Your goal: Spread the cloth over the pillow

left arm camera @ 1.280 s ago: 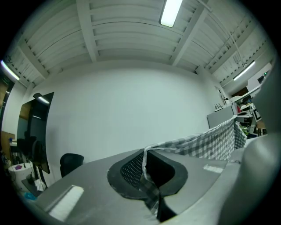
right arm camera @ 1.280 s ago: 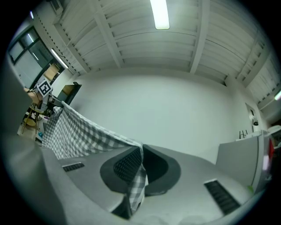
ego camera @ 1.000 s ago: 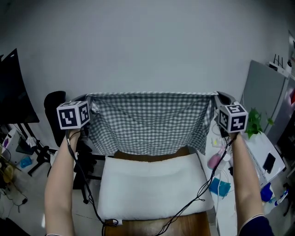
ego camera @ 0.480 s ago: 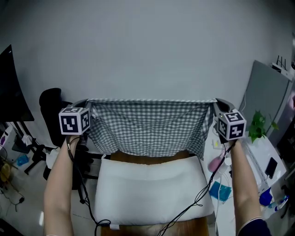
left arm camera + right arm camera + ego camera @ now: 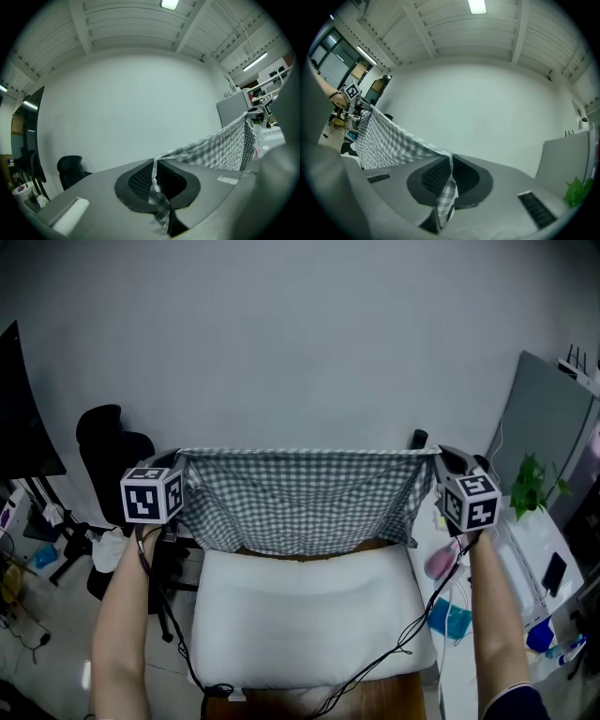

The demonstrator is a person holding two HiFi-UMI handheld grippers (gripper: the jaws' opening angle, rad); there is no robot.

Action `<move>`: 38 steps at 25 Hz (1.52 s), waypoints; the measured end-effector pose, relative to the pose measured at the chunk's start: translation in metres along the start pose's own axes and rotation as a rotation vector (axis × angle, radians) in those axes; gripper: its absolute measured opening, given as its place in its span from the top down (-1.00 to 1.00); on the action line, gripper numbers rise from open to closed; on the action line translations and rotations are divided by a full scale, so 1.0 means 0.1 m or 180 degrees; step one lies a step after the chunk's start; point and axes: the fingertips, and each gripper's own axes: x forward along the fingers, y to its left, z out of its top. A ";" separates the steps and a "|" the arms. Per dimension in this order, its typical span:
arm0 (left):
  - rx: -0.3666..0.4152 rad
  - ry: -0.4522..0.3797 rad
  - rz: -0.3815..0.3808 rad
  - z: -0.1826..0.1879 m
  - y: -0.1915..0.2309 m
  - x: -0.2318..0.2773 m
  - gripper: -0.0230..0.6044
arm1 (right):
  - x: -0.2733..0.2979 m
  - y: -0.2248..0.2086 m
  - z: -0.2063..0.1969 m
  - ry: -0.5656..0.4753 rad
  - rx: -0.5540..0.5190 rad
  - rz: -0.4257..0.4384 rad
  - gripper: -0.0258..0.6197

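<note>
- Left gripper (image 5: 154, 177): jaws pressed together on one top corner of the gingham cloth (image 5: 300, 498). Fabric pinched between the pads, short tail hanging below.
- Right gripper (image 5: 450, 174): likewise clamped tight, on the opposite top corner. Checked fabric caught between the pads.
- Cloth stretched taut from one gripper to the other, top hem level, the rest hanging like a curtain below them.
- White pillow (image 5: 305, 615) flat on a wooden table (image 5: 281, 704), below the grippers and on the person's side of them. Lower edge of the cloth close above the pillow's far edge; contact not certain.
- Done, by the look of it: cloth lifted, opened to full width, squared up with the pillow.
- Left to do: nearly the whole pillow bare, so no covering yet.
- Probable next: draw both corners toward the person across the pillow, lower, release, smooth.
- Risk: uneven pull between the grippers, leaving the cloth skewed or short of one side.
</note>
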 end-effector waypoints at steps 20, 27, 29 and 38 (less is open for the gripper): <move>0.0195 0.0084 -0.0170 -0.36 -0.24 -0.70 0.88 | -0.73 0.22 -0.20 -0.0004 -0.0144 0.0117 0.88; 0.0175 0.0135 -0.0228 -0.56 -0.33 -1.06 0.88 | -1.03 0.37 -0.31 -0.0002 0.0014 0.0188 0.88; 0.0115 0.0153 -0.0231 -0.64 -0.36 -1.17 0.88 | -1.11 0.42 -0.36 0.0009 0.0073 0.0204 0.88; -0.0052 0.0243 -0.0257 -0.95 -0.51 -1.67 0.88 | -1.61 0.63 -0.57 0.0071 0.0230 0.0241 0.88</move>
